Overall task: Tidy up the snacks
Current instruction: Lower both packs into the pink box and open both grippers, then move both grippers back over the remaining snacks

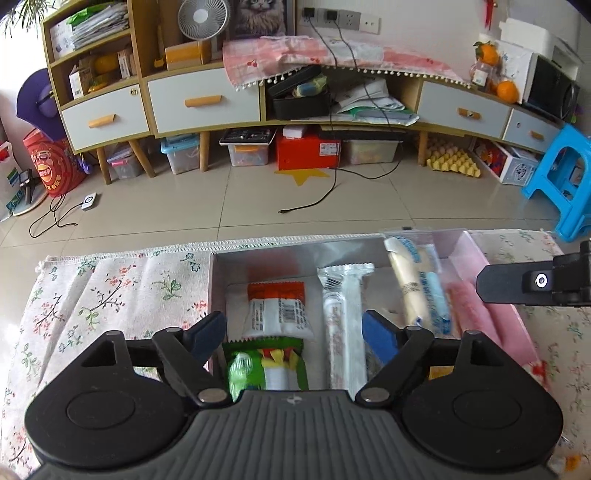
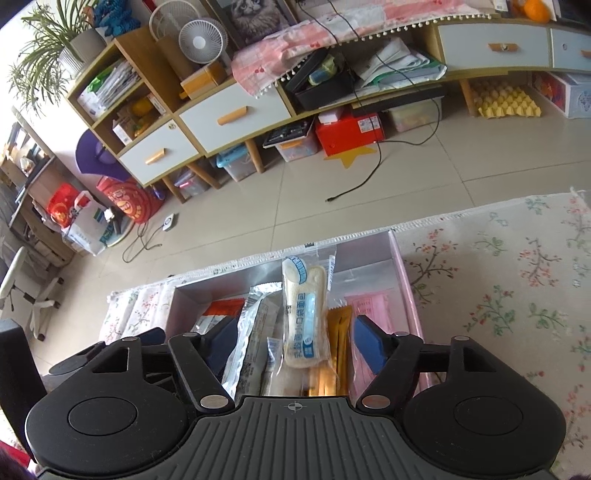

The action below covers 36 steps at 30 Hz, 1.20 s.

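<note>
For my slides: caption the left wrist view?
Open tongs above a box of snack packets on a floral cloth.

Ahead I see cabinet (image 1: 207,103), fan (image 1: 198,18), red box (image 1: 308,151), blue stool (image 1: 565,173); floral cloth (image 1: 110,291) below me.

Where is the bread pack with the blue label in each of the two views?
Left wrist view: the bread pack lies right of centre in the box, between the white bar and the pink pack.
Right wrist view: the bread pack is at the centre, leaning upright, between the open fingers of the right tool.
Shared landmark: the red box under the cabinet.
</note>
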{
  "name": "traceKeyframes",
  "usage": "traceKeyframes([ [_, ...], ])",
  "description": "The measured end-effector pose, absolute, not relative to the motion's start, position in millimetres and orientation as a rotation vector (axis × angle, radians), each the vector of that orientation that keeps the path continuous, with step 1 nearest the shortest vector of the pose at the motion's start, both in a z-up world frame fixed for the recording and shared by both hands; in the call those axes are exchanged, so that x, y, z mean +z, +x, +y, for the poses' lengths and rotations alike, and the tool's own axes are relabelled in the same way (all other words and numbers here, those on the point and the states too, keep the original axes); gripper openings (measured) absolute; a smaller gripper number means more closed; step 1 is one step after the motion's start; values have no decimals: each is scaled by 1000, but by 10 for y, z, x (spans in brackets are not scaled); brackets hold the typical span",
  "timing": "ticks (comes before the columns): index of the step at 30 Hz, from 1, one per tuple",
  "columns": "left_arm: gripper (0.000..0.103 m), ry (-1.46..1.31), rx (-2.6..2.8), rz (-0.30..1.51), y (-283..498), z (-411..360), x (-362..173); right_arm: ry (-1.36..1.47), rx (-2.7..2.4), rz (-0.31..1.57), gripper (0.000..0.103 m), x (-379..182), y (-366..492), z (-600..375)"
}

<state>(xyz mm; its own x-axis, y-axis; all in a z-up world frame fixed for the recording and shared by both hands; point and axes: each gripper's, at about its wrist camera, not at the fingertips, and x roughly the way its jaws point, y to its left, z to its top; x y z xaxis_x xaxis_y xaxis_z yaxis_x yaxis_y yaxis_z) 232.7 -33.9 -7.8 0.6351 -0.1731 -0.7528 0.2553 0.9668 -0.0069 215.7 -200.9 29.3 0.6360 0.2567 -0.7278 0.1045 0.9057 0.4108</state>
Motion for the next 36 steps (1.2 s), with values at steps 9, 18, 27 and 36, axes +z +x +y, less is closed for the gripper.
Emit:
traceKeyframes([
  [9, 91, 104, -254, 838, 2004, -356, 54, 430, 80, 884, 75, 444, 1780, -2018],
  [18, 99, 76, -254, 850, 1654, -323, 118, 392, 68, 885, 81, 522, 1345, -1980],
  [27, 102, 87, -249, 876, 1249, -284, 115, 358, 68, 895, 85, 497, 917, -1965],
  [36, 102, 48, -251, 919, 913, -265, -39, 305, 29, 904, 86, 332, 550, -2041],
])
